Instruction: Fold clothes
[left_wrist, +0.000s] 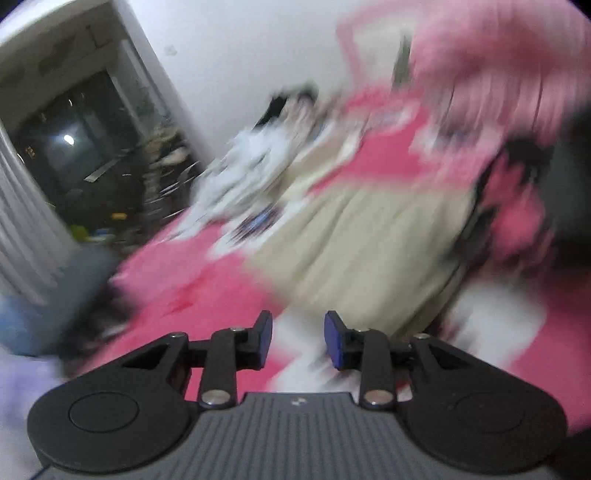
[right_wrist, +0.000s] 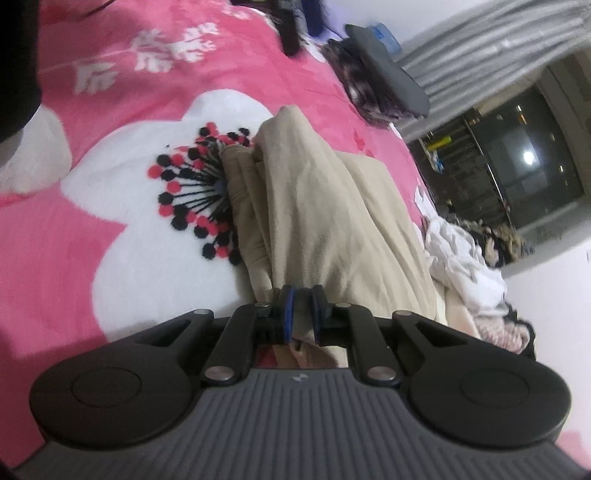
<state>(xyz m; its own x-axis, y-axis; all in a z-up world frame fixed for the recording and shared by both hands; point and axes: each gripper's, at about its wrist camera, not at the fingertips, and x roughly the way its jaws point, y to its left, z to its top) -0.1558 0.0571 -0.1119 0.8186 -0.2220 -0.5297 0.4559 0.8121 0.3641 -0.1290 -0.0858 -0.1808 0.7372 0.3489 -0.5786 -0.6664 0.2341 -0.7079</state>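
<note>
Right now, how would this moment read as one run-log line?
task: fold clothes | left gripper: open, empty | right gripper: shut on beige garment | surface: pink floral blanket | left view: blurred

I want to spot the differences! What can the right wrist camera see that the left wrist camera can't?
Only the right wrist view shows the right hand-held gripper shut on the beige garment, and the big white flower with red and black dots on the blanket.

Only the left wrist view, which is blurry, shows the left hand-held gripper open with nothing between its pads.

Both show the beige garment, the pink blanket, the white clothes pile and the dark window.
</note>
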